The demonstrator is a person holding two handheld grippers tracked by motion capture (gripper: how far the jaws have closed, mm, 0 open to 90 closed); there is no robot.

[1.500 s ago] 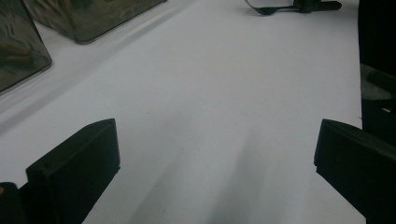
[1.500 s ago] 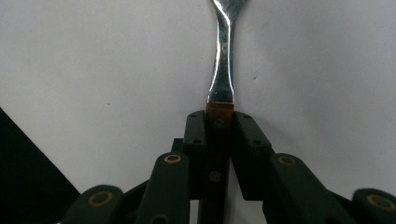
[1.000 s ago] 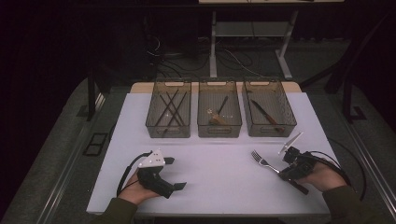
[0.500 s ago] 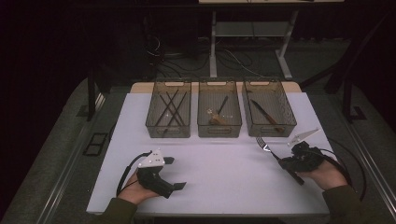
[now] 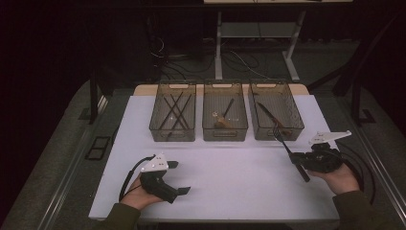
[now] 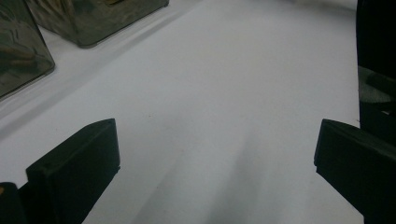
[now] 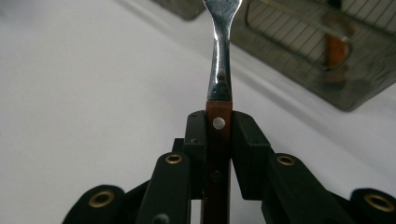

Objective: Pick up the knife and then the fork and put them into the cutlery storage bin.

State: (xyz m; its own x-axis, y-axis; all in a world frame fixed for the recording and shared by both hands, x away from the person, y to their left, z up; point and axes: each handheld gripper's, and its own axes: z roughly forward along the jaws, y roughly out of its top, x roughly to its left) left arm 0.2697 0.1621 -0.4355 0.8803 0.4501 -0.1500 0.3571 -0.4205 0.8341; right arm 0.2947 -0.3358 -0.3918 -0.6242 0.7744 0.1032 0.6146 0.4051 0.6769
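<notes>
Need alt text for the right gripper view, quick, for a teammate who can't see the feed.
The right gripper is shut on a fork by its wooden handle, the metal neck rising straight up between the black jaws. Behind it lie a white table and a clear mesh-walled bin at upper right.

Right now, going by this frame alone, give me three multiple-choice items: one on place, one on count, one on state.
1. Where is the fork?
A. in the left bin
B. in the right gripper
C. flat on the table

2. How many bins stand on the table?
A. two
B. three
C. four

3. How stand the left gripper jaws?
A. wide apart, holding nothing
B. clamped on a knife
C. clamped on a spoon

B: jaws pinch its wooden handle.
B: three in a row.
A: only table between them.
</notes>
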